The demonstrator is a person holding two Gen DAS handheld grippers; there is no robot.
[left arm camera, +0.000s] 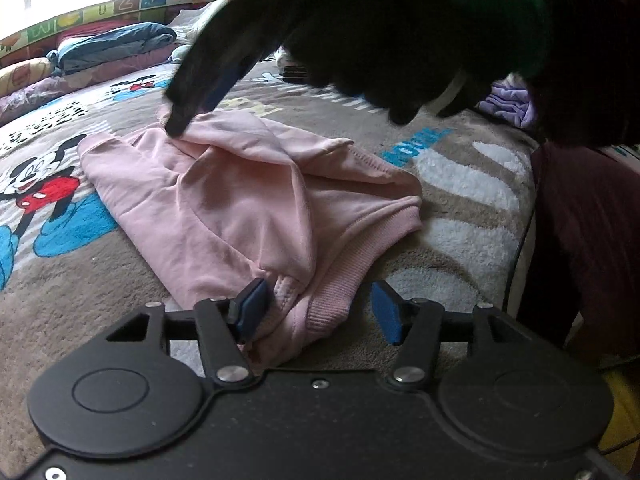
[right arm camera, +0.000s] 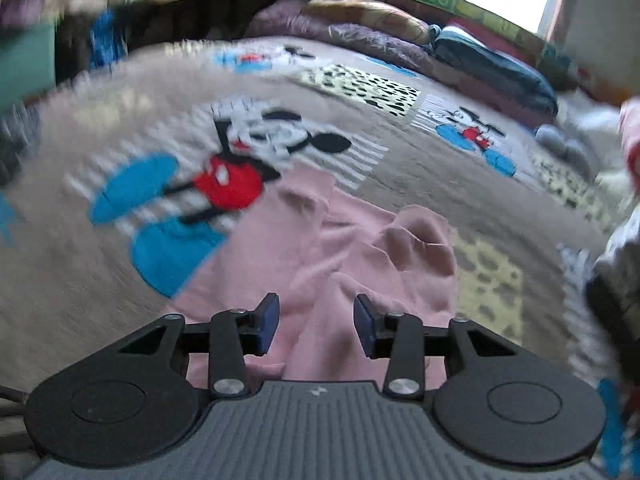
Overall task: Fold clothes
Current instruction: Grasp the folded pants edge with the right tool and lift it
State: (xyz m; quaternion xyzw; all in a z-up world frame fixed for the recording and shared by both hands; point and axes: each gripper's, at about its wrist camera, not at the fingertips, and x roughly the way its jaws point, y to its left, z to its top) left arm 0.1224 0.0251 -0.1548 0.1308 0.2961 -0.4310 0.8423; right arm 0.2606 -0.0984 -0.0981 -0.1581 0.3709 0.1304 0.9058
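Nearest, left gripper (left arm camera: 320, 312) with blue pads spread apart over the ribbed hem of a pink sweatshirt (left arm camera: 248, 204), gripping nothing; beyond, sweatshirt lying rumpled and partly folded on a cartoon-mouse blanket (left arm camera: 460, 216); farther, right gripper (left arm camera: 180, 124) tip touching the far edge, also seen spread wide above bunched pink cloth (right arm camera: 316, 316), clamped on nothing. Risk as judged: pinching only the top layer, or dragging across plush pile, likely undoing the fold; stacked bedding (left arm camera: 116, 46) at the back.
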